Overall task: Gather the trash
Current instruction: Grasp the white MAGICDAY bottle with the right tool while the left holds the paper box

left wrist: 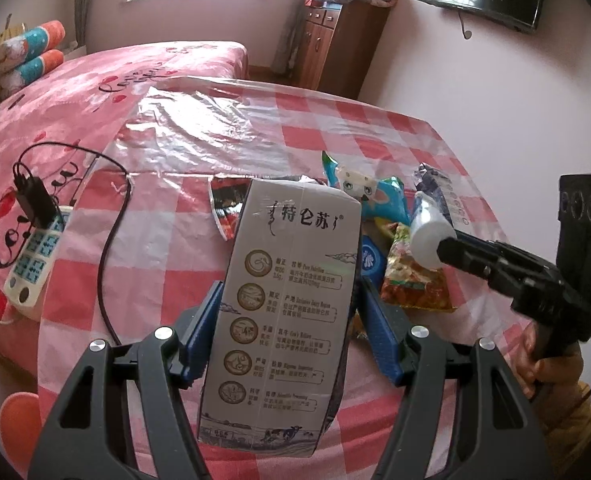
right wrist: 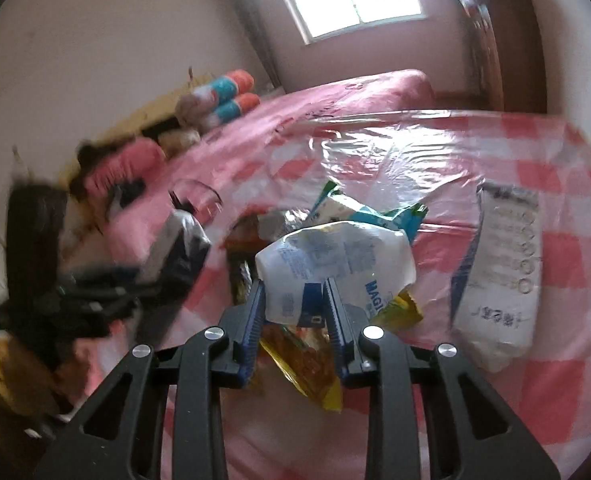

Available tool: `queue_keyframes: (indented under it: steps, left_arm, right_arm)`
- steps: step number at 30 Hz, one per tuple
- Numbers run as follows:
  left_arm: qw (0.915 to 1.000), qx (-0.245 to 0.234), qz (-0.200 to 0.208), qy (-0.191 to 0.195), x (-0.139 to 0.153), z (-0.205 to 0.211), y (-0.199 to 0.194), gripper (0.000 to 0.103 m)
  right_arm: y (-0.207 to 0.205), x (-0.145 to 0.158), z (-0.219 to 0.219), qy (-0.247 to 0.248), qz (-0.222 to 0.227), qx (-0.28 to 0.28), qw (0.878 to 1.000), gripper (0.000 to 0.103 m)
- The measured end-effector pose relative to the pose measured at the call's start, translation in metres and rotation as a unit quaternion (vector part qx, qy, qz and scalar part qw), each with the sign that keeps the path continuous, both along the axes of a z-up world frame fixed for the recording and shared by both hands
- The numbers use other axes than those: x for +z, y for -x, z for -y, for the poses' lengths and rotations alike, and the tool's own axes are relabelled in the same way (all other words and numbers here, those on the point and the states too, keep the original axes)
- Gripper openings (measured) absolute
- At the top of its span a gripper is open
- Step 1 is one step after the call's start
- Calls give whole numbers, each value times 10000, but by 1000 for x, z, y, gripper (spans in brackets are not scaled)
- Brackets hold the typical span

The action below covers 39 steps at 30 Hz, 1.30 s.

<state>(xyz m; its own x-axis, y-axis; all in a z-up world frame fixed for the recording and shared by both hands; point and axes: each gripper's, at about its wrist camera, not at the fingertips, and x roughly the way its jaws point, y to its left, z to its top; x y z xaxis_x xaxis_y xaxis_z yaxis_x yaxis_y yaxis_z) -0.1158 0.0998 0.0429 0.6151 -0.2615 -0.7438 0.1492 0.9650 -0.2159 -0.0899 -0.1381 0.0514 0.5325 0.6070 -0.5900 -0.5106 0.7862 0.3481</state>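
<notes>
My left gripper [left wrist: 289, 300] is shut on a tall grey-white milk carton [left wrist: 295, 232], its blue pads pressing on both sides; the carton stands upright above the checked sheet. In the right wrist view, blurred at the left, are this gripper [right wrist: 107, 284] and the carton [right wrist: 175, 248]. My right gripper [right wrist: 295, 286] is shut on a crumpled white plastic pack with blue print [right wrist: 335, 256], lifted just over the trash pile. The left wrist view has that gripper [left wrist: 445, 246] and the pack [left wrist: 427, 232] at the right.
A red-and-white checked plastic sheet [left wrist: 255, 128] covers the pink bed. On it lie a yellow-red snack packet [right wrist: 303, 360], a blue wrapper [left wrist: 375, 192] and a white-blue bag [right wrist: 499, 272]. A power strip [left wrist: 35, 256] with a black charger and cable lies left.
</notes>
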Motion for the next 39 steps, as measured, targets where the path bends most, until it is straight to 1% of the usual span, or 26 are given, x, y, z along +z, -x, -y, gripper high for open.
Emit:
queue_keyframes:
  steps: [1, 3, 4, 6, 8, 11, 13, 15, 19, 24, 28, 29, 30, 31, 32, 33, 39]
  left_arm:
    - [10000, -11, -8, 37, -1, -1, 1, 67]
    - [10000, -23, 5, 96, -1, -3, 3, 67]
    - [9999, -29, 22, 137, -1, -3, 4, 67]
    - [9998, -35, 76, 204, 1, -6, 7, 67]
    - [9996, -34, 139, 263, 3, -10, 10, 67]
    - [9988, -3, 196, 440, 5, -17, 13, 67]
    - [9983, 3, 218, 536, 5, -21, 14, 67]
    - [9981, -22, 216, 582, 5, -24, 15, 67]
    - [9970, -50, 266, 723, 6, -31, 20, 67]
    - [9964, -64, 310, 787, 6, -40, 26, 67]
    - [9959, -39, 281, 863, 3, -47, 29, 67]
    - [9958, -33, 274, 873, 2, -48, 29, 67]
    - [9958, -29, 264, 877, 0, -49, 30, 67]
    - [9958, -28, 250, 883, -1, -50, 31, 67]
    - [9957, -26, 237, 894, -2, -52, 32, 67]
    - [9956, -23, 233, 903, -3, -52, 32, 67]
    - [9955, 24, 238, 914, -6, -58, 34, 67]
  right_arm:
    - [1, 0, -1, 36, -29, 14, 10000, 34]
    - [-2, -1, 2, -55, -187, -7, 9998, 37]
    - [-3, -2, 4, -103, -276, -49, 9996, 44]
    - [-5, -1, 6, -199, -405, -169, 9988, 64]
    - [-5, -3, 8, -296, -561, -361, 9973, 69]
    - [-9, -4, 6, -387, -757, -681, 9940, 75]
    - [-12, -5, 1, -474, -876, -810, 9917, 75]
    - [-12, -4, -10, -501, -868, -827, 9915, 76]
    - [-17, -2, -34, -195, -677, -842, 9940, 76]
    - [-24, -10, -51, 134, -625, -1005, 9929, 77]
    - [-26, -14, -67, 544, -390, -1026, 9925, 79]
    - [-25, -14, -71, 628, -279, -1001, 9926, 76]
    - [-23, -14, -76, 741, -140, -987, 9923, 63]
    - [-22, -15, -78, 866, -74, -1005, 9911, 58]
    - [-23, -17, -80, 915, -56, -996, 9908, 47]
    - [-23, -19, -79, 871, -78, -975, 9914, 39]
    - [-23, -19, -69, 685, -120, -968, 9929, 28]
